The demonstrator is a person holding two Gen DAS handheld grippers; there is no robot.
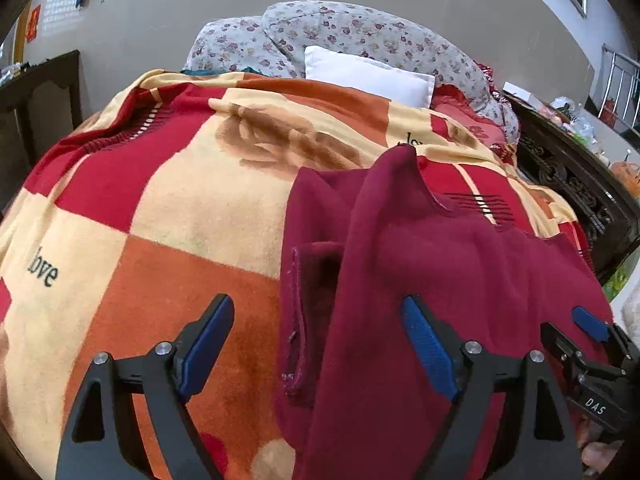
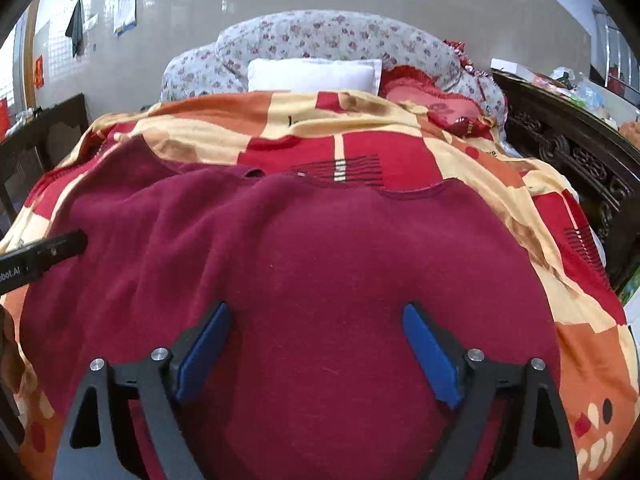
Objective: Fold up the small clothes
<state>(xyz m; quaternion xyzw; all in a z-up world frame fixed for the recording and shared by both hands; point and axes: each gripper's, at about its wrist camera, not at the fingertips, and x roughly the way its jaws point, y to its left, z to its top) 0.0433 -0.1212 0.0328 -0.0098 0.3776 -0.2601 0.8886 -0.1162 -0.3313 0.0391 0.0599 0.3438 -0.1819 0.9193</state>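
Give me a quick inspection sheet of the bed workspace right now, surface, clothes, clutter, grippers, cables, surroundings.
Surface: checked red, orange and cream blanket covering the bed.
Job's things: maroon garment spread on the blanket, its left side rumpled, with a sleeve opening showing.
Clutter: white pillow, red cushion, floral quilt at the head.
Grippers: left gripper open, over the garment's left edge; right gripper open, above the garment's middle.
Cables: nothing seen.
Surroundings: dark carved furniture at right, grey wall behind.
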